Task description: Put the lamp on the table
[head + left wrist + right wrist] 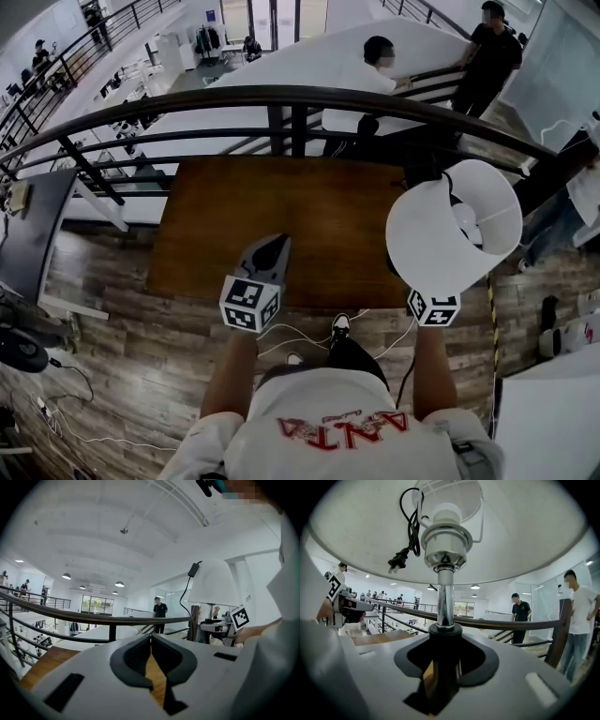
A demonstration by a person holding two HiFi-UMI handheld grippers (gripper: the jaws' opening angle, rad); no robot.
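Note:
The lamp has a white shade (441, 234), a chrome pole (445, 597) and a black lower stem (443, 667). Its black cord and plug (399, 558) are tucked up inside the shade. My right gripper (444, 641) is shut on the black stem and holds the lamp upright above the right end of the brown wooden table (281, 216). In the head view the shade hides those jaws; only the marker cube (434, 307) shows. My left gripper (278, 246) hovers over the table's near edge, shut and empty (151, 638). From there the lamp (213, 581) appears to the right.
A black curved railing (291, 98) runs just beyond the table's far edge, with people standing behind it. A dark monitor (33, 234) stands at the left. White cables (300, 336) lie on the wood floor by my feet. A white surface (548, 422) sits at lower right.

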